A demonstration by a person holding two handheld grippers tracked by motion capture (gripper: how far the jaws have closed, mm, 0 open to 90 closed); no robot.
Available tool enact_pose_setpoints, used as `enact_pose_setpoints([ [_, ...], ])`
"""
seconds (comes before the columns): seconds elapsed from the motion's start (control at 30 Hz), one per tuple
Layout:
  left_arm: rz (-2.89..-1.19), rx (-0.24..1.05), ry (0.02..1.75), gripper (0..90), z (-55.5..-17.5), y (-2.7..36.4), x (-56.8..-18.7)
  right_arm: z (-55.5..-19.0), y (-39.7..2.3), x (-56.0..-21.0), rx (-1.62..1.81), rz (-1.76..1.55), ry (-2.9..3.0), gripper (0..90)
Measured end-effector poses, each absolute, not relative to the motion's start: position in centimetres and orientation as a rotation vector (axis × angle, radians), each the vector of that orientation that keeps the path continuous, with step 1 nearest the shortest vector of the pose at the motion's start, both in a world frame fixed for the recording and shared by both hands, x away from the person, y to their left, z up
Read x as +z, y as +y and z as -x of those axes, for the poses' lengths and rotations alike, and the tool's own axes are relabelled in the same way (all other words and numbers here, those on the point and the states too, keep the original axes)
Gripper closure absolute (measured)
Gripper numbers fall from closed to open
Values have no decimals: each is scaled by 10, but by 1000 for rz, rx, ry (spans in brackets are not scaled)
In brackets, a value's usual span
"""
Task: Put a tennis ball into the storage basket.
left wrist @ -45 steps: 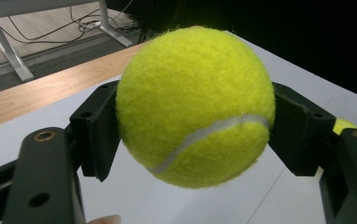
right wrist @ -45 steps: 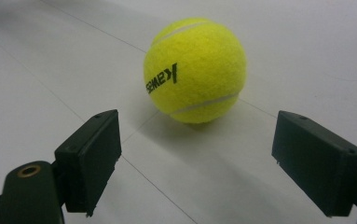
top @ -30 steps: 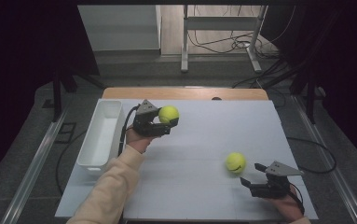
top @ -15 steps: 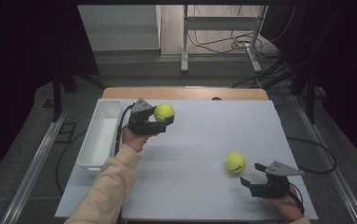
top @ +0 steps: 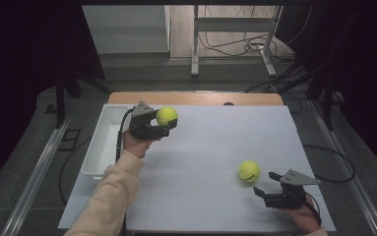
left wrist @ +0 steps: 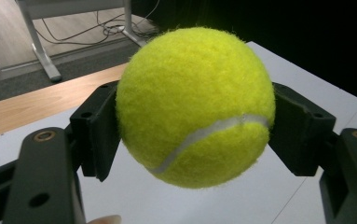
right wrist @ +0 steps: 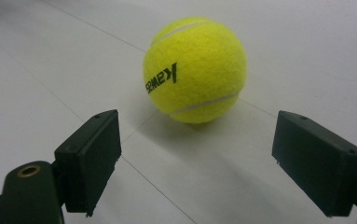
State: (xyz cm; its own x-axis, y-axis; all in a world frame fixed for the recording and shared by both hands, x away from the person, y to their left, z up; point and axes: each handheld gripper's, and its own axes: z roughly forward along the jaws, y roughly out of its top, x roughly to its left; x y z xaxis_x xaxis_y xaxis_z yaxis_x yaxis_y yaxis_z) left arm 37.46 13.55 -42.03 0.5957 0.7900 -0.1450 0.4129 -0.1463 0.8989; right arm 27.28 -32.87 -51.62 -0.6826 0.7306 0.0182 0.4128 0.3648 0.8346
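Note:
My left gripper (top: 165, 123) is shut on a yellow tennis ball (top: 167, 116) and holds it above the white table (top: 215, 137), just right of the white bin (top: 108, 142). In the left gripper view both black pads press the ball (left wrist: 195, 105) from its sides. A second tennis ball (top: 249, 171) lies on the table at the front right. My right gripper (top: 266, 184) rests low beside it, jaws open and pointing at it. In the right gripper view that ball (right wrist: 195, 70), with black lettering, sits a little beyond the spread fingertips (right wrist: 92, 158), untouched.
The long white bin stands along the table's left edge. A strip of wooden tabletop (top: 196, 98) shows at the far side. Beyond it are a metal stand (top: 233, 34) and floor cables (top: 225, 46).
My left gripper has shifted slightly left toward the bin with the ball in it. The right gripper and the second ball have not moved.

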Motion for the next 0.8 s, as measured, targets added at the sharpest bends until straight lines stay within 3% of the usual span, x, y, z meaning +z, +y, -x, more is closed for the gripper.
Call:
enact_pose_setpoints([
  [0.8,-1746,485,1040,265,-377,156,-416,-273,-329,-516,1235,-1000,2276,160],
])
